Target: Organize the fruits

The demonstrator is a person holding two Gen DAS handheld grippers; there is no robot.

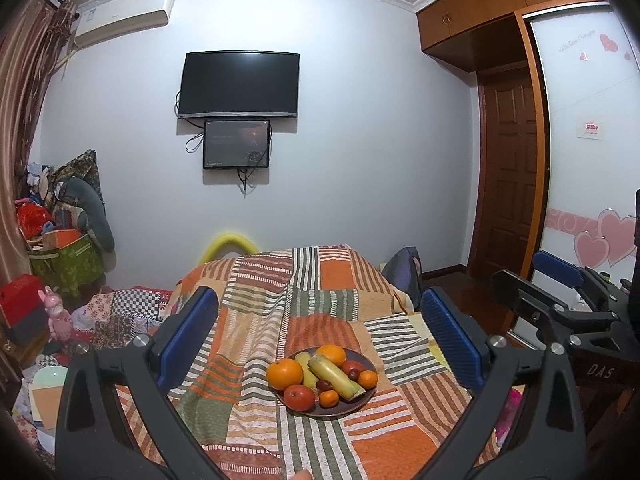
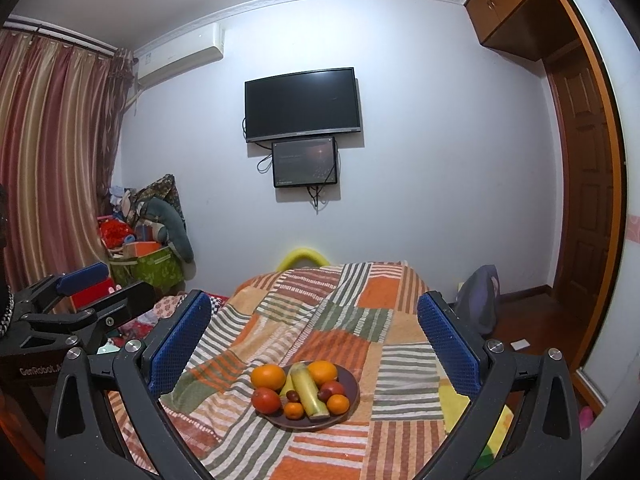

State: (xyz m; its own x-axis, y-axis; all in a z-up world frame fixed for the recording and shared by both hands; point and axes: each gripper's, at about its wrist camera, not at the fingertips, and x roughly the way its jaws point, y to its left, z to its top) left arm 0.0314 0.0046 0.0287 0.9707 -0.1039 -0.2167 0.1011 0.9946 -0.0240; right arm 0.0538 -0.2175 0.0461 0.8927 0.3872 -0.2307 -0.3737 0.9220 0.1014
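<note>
Spread over the bed: a patchwork blanket (image 1: 328, 300), soft and creased, so a poor base for anything round.

Held above its near end: the left gripper (image 1: 318, 300) and the right gripper (image 2: 314, 300), side by side, both with jaws wide apart and nothing between the blue pads.

Just beyond them, near the middle of the blanket: a dark plate (image 2: 349, 380), with all the visible fruit heaped on it and none seen loose on the cloth. Fits a heap waiting to be sorted, and equally a finished gathering; no telling which from here.

For any grip here, in order of size:
- pale stalk (image 1: 336, 376), long and lying across the pile: take at mid-length, so as not to lever its neighbours off.
- large oranges (image 1: 285, 374), at the far and left rim: close across the widest part, gently.
- red fruit (image 1: 299, 397), at the near edge: likely to roll onto the cloth if nudged.
- small tangerines (image 1: 329, 398) and a dark date-like fruit (image 1: 323, 384), wedged low: approach from above, pads narrowed beforehand.
</note>
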